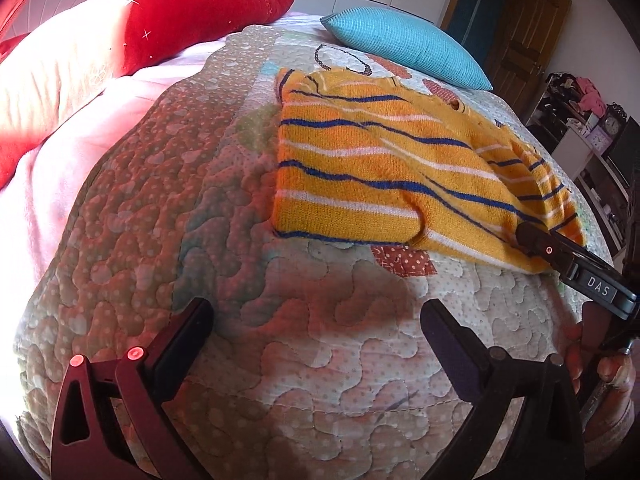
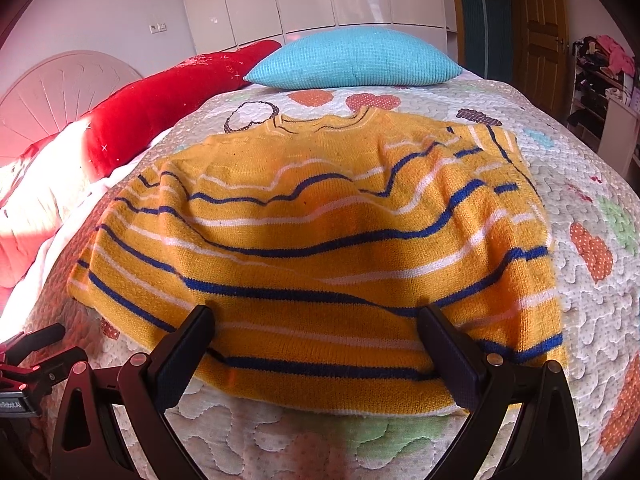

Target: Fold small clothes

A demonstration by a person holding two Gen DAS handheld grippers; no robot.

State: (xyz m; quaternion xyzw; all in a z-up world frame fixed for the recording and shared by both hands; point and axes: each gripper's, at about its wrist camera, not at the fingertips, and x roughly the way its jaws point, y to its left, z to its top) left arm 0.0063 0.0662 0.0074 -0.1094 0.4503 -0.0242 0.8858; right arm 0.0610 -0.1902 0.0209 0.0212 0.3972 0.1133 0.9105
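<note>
Leftmost, a red pillow (image 2: 168,108) lies along the bed's left edge, beside a pink sheet (image 1: 52,184). Left gripper (image 1: 316,332): jaws spread wide, nothing between them, hovering over bare quilt (image 1: 180,208). Centre: yellow striped sweater (image 2: 320,236) lies flat on the quilt, neck toward a teal pillow (image 2: 352,60) at the far side, hem nearest the right wrist camera. Right gripper (image 2: 316,336): jaws apart, tips at the hem, straddling the lower edge; fingers (image 2: 444,344) overlap the fabric, contact unclear. In the left wrist view its tip (image 1: 532,236) sits at the sweater's right corner. Far right: cluttered shelves (image 2: 600,80).
</note>
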